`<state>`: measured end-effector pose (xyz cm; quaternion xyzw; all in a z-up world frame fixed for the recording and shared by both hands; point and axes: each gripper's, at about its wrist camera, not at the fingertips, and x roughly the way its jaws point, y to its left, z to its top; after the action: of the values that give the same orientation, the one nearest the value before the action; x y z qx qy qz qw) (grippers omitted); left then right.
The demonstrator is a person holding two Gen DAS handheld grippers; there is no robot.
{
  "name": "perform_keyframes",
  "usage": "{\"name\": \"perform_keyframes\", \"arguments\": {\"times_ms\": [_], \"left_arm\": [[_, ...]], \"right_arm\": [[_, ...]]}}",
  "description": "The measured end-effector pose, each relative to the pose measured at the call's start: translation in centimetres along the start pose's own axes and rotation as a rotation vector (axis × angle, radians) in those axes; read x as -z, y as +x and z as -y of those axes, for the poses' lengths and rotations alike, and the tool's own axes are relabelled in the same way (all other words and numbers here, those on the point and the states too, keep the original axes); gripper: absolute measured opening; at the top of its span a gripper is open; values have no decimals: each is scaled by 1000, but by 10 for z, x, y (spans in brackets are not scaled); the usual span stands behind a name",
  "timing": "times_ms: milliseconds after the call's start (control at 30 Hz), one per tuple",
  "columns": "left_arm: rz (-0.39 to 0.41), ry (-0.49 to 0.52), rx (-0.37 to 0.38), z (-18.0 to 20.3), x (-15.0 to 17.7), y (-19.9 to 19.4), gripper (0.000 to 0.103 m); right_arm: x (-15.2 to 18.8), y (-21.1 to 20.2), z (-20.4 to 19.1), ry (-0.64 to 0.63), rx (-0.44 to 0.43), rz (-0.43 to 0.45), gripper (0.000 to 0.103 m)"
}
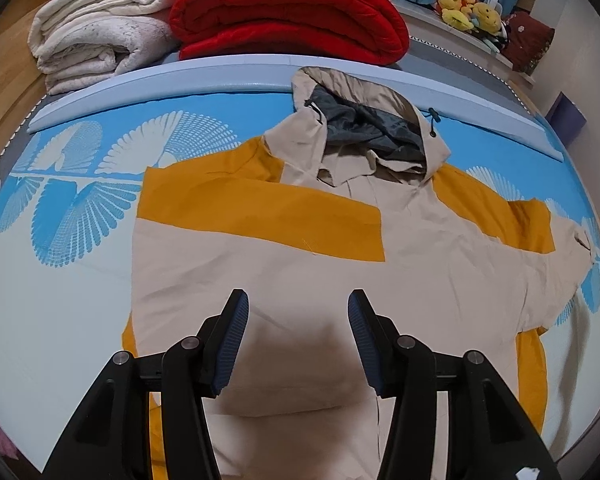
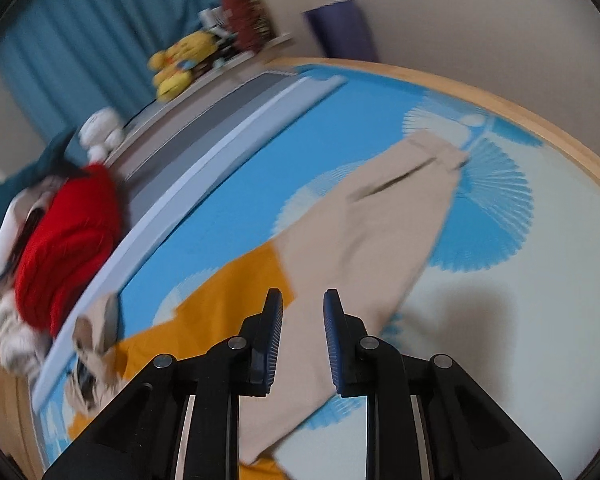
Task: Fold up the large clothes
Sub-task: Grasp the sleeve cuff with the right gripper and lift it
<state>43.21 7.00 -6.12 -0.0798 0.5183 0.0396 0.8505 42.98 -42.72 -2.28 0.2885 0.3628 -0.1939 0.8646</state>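
The jacket [image 1: 300, 248] lies flat mid-bed [image 1: 60, 320]. Left tongs [image 1: 298, 316] gape empty above its body; right tongs [image 2: 302, 320], narrower and seemingly empty, could snag only one sleeve [image 2: 380, 232] layer.

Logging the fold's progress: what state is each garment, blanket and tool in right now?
Jacket: spread flat, one sleeve folded across the chest.
Other sleeve: stretched out on the bed.
Hood: open, grey lining showing.
Red blanket: folded.
White blanket: folded.
Left tool: open, empty.
Right tool: open, empty.
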Motion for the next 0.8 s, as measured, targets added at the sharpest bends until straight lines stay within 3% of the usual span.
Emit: {"name": "perform_keyframes", "arguments": {"times_ms": [300,600,800], "left_arm": [[1,39,12,16,3,5,48],[-17,54,9,20,6,16,48],[-32,49,9,20,6,24,48]], "right_arm": [[-25,51,81,151,-12,-36,23],[-30,108,112,187,-4,-75,24],[-30,138,128,228,26,-93,36]]}}
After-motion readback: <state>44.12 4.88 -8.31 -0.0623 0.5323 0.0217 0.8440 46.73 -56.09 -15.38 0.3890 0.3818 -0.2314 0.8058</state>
